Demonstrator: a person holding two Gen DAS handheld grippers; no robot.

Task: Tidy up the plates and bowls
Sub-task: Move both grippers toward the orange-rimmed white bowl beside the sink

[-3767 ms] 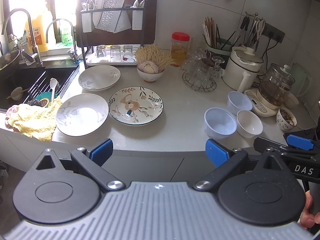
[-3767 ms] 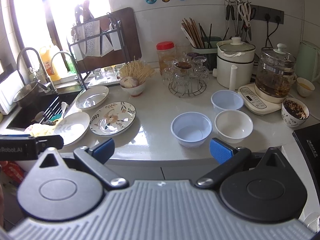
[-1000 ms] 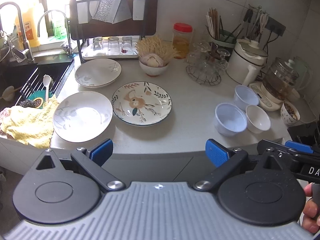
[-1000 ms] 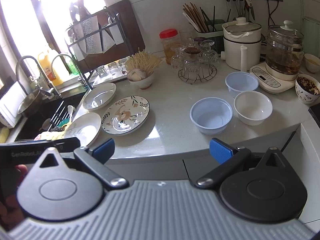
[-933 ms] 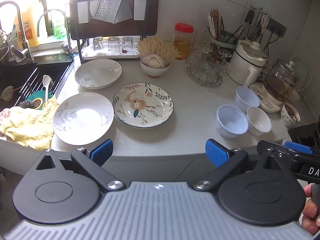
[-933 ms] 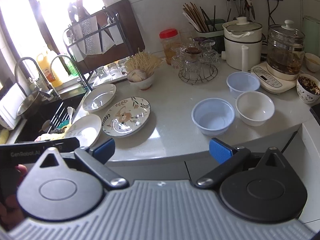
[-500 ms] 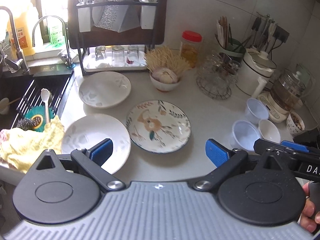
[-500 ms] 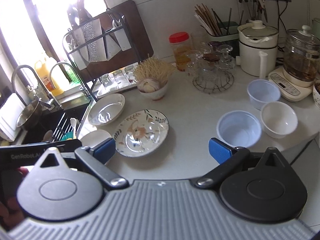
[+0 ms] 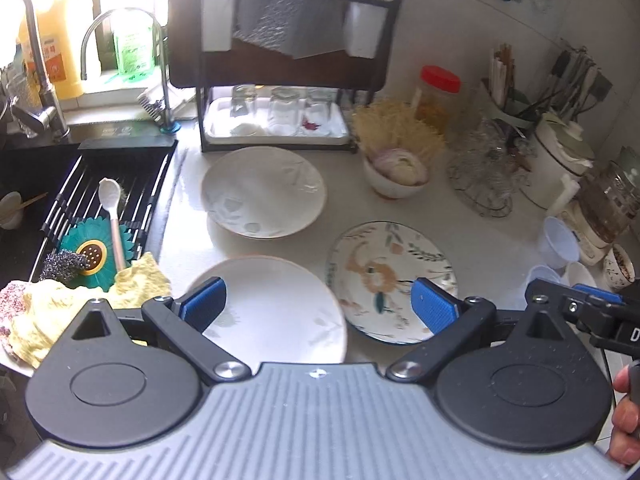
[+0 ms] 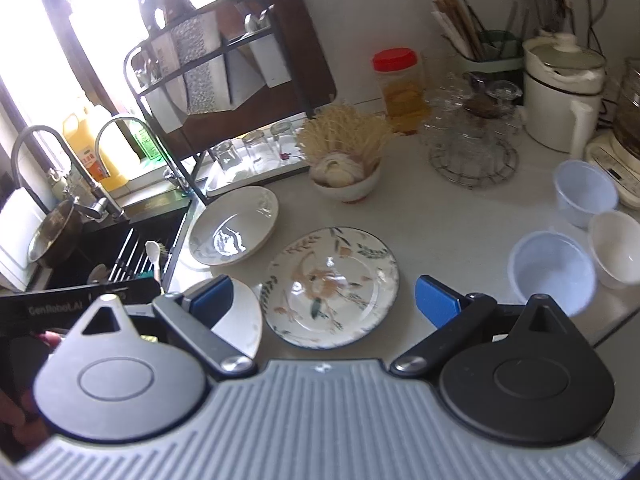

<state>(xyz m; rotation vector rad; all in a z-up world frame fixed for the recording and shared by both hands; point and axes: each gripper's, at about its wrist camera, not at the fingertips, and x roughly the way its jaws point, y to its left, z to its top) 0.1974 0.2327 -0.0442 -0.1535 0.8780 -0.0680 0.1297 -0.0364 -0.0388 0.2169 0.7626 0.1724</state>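
Note:
Three plates lie on the white counter: a near white plate (image 9: 276,312), a far white plate (image 9: 262,192) and a flower-patterned plate (image 9: 390,276). My left gripper (image 9: 318,306) is open and empty, above the near white plate's right edge. My right gripper (image 10: 324,298) is open and empty, above the patterned plate (image 10: 332,268). Two pale blue bowls (image 10: 552,268) (image 10: 586,198) and a white bowl (image 10: 616,248) stand at the right. The far white plate (image 10: 234,230) and the near white plate (image 10: 240,312) show left of it.
A sink with a rack (image 9: 116,184), a spoon and a yellow cloth (image 9: 84,300) is at the left. A dish rack with glasses (image 9: 276,116), a bowl of garlic (image 9: 396,176), a jar (image 9: 438,96), a glass stand (image 9: 486,176) and kettles stand at the back.
Both grippers have moved forward and to the left over the counter; the plates now sit close under the fingers. Both stay open and empty.

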